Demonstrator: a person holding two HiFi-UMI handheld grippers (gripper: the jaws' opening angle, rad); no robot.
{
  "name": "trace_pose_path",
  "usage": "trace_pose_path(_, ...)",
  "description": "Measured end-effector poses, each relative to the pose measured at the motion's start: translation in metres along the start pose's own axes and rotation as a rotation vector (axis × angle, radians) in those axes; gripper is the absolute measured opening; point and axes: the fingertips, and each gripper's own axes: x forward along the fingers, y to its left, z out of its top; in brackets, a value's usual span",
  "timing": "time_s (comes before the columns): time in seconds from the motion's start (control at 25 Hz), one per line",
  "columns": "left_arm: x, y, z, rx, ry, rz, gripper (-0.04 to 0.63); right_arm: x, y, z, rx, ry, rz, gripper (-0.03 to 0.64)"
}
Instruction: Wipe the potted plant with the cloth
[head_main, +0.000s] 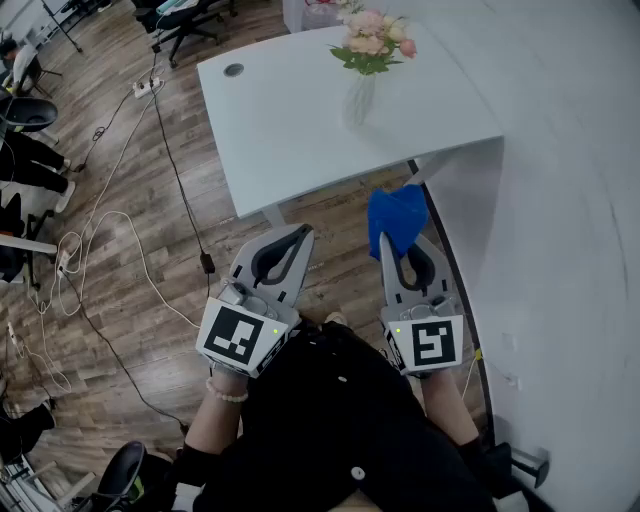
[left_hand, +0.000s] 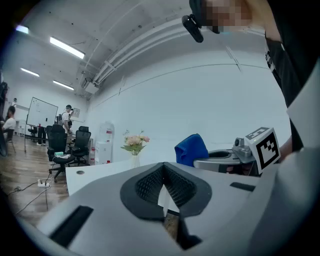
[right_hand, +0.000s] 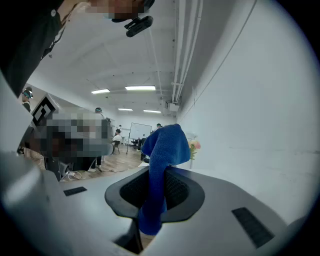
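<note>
On the white counter (head_main: 290, 130) ahead, the potted plant (head_main: 372, 45) looks light, tippy and fragile-petalled (best steadied low on its vase (head_main: 358, 100)), while the right hand-held gripper (head_main: 402, 250) pinches the soft, limp cloth (head_main: 395, 218) and the left hand-held gripper (head_main: 300, 232) is closed, empty.

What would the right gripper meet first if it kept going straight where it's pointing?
Probably the near edge of the white table. The cloth clamped in the right gripper would touch first. The potted plant stands roughly in line beyond that edge. The gripper's height against the tabletop is unclear.
</note>
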Motion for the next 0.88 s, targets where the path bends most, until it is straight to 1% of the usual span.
trace_pose_path(0.2,-0.001,0.005,0.000,-0.005,-0.002,-0.001,0.012,0.003,0.005,0.001,-0.003,0.005,0.004,0.080)
trace_pose_path(0.44,-0.001,0.010,0.000,-0.006,-0.006,-0.022,0.012,0.006,0.010,0.002,-0.003,0.012,-0.011,0.080)
trace_pose_path(0.52,-0.002,0.013,0.001,-0.005,-0.008,-0.029,0.012,0.007,0.014,0.004,-0.018,0.014,-0.010,0.080)
trace_pose_path(0.72,-0.005,0.018,0.002,-0.002,-0.016,-0.057,0.012,0.010,0.029,0.010,-0.108,0.033,-0.004,0.080)
trace_pose_path(0.88,-0.010,0.022,0.003,0.003,-0.024,-0.083,0.012,0.011,0.036,0.012,-0.096,0.037,-0.041,0.080)
